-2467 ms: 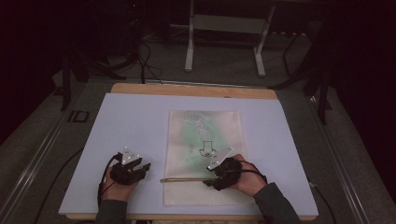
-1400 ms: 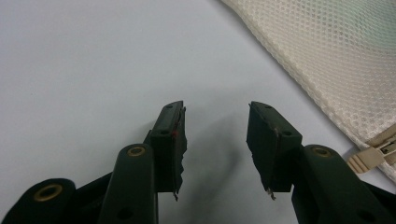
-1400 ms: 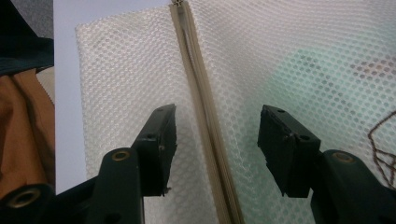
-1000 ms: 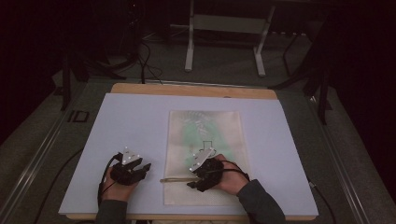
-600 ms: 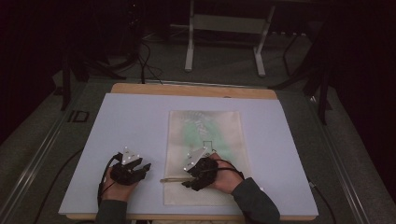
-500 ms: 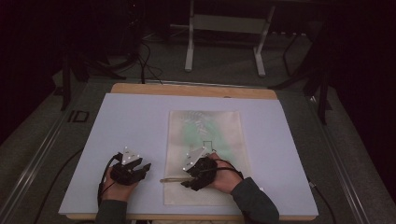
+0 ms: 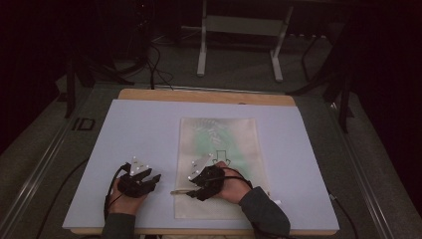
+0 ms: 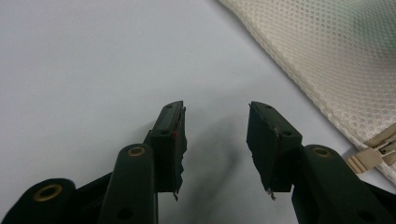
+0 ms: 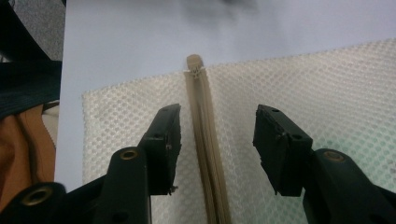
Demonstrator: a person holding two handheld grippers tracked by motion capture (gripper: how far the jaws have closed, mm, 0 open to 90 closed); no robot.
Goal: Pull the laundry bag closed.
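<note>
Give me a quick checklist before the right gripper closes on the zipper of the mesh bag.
1. Zipper runs between the jaws of the right gripper: ok, it lies nearer the left jaw in the right gripper view.
2. Right jaws apart, pads off the zipper: ok; they have just been closing, with the zipper strip between them.
3. Zipper pull within the jaws: not ok, it sits beyond the jaw tips at the bag's edge.
4. Mesh bag lies flat on the table: ok.
5. Left gripper open and holding nothing: ok, it hovers beside the bag's corner.
6. Left gripper pinning the bag for the pull: not ok, it is off the mesh.
</note>
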